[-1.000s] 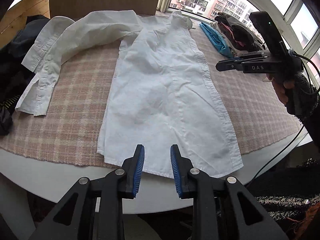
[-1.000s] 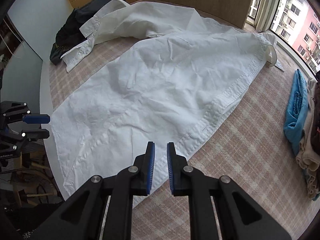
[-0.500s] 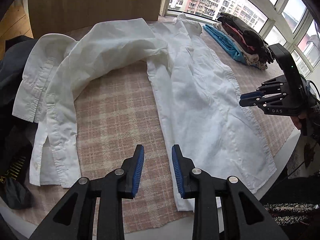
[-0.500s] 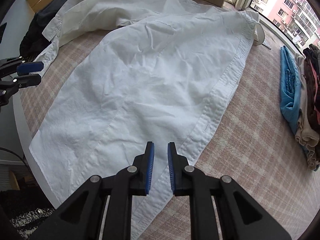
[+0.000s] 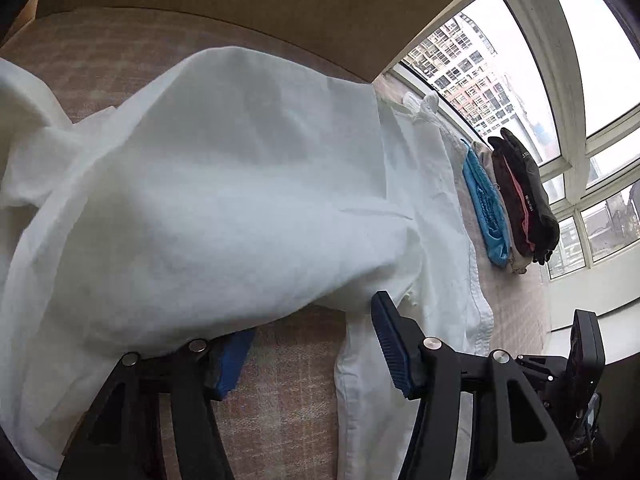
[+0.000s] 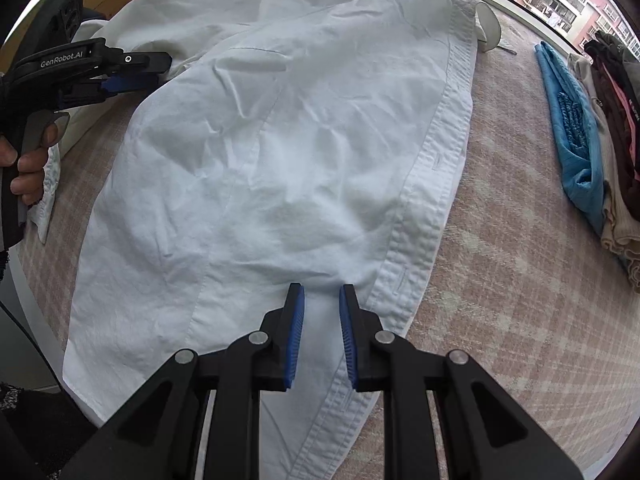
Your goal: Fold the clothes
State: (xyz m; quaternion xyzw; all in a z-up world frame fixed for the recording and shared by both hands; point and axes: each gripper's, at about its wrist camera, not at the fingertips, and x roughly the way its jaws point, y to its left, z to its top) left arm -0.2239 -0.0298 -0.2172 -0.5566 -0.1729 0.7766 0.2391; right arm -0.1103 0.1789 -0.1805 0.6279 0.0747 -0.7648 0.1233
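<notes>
A white shirt [image 6: 304,128] lies spread on the plaid tablecloth [image 6: 520,280], collar toward the window. Its sleeve [image 5: 208,200] fills the left wrist view. My left gripper [image 5: 312,320] is low at the sleeve's near edge by the armpit, jaws opening. The sleeve cloth drapes over its left finger, while the right finger [image 5: 390,340] is bare and the pads press on nothing. From the right wrist view, the left gripper [image 6: 160,70] reaches in from the left. My right gripper [image 6: 320,292] points down over the shirt front beside the button band [image 6: 424,200], open by a narrow gap.
Folded clothes are stacked by the window: a blue piece [image 6: 572,132], with beige and dark ones [image 5: 524,200] beside it. A small white object [image 6: 490,28] lies next to the collar. The white table edge [image 6: 24,280] curves at the left. A hand [image 6: 28,168] grips the left handle.
My left gripper has swept forward and down from the table's near edge to the sleeve, and its jaws have widened. My right gripper has rolled and edged over the shirt front.
</notes>
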